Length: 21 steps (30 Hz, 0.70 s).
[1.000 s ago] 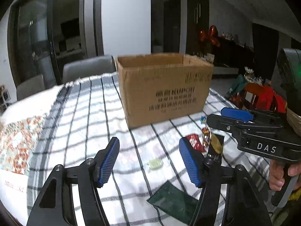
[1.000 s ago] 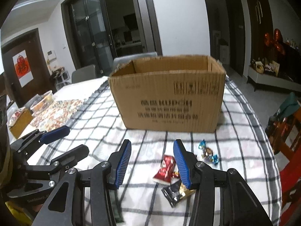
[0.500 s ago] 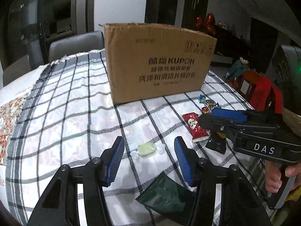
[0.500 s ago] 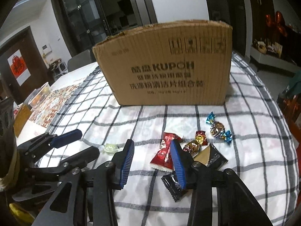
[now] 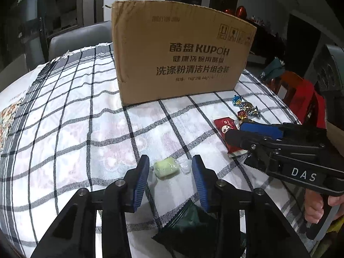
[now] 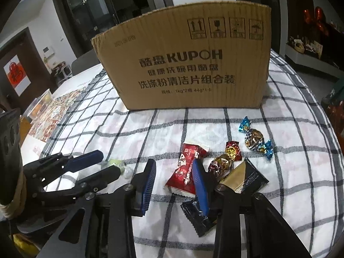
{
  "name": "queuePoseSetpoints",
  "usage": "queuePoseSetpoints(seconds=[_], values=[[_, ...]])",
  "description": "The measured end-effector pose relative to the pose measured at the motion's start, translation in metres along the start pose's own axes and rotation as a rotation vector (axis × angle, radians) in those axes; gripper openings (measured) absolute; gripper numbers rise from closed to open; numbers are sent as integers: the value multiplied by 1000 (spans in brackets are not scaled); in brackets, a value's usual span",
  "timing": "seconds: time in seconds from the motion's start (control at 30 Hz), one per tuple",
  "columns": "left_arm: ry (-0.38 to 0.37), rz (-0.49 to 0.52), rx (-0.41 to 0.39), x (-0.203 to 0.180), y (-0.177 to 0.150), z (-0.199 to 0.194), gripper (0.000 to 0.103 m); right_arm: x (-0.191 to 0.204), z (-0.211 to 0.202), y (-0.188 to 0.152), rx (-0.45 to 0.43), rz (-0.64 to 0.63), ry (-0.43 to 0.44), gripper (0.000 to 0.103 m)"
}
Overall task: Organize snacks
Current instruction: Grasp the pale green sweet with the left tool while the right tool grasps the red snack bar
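Both grippers dropped toward the cloth in front of the box (image 5: 180, 56). Left gripper (image 5: 169, 173) open, now straddling the green candy (image 5: 166, 168); right gripper (image 6: 174, 179) open over the red packet (image 6: 186, 168). Grasps look next.

Black tool (image 5: 169, 180) frames, ribbed blue pads (image 5: 142, 180), silver screws, "DAS" marking
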State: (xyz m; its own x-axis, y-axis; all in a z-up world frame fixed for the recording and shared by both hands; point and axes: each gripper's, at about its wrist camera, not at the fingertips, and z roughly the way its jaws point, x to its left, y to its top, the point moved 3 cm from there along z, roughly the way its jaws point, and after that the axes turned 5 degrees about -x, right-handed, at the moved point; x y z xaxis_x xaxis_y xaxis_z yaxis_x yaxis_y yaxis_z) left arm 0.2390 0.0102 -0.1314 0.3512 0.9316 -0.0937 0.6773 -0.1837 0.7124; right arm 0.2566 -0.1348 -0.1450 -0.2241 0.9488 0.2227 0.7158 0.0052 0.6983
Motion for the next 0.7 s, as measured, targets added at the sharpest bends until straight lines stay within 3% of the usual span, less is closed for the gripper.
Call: queuePoseSetpoints(seconds=[0.4, 0.47, 0.53, 0.7], values=[[27, 36, 19, -4, -4, 13, 36, -3, 17, 0, 38, 7, -15, 37], [34, 42, 16, -4, -4, 13, 29, -3, 20, -2, 46, 16, -13, 37], [36, 39, 15, -3, -4, 13, 27, -3, 21, -3, 48, 15, -19, 30], [38, 47, 8, -4, -5, 12, 26, -2, 21, -3, 49, 10, -13, 26]])
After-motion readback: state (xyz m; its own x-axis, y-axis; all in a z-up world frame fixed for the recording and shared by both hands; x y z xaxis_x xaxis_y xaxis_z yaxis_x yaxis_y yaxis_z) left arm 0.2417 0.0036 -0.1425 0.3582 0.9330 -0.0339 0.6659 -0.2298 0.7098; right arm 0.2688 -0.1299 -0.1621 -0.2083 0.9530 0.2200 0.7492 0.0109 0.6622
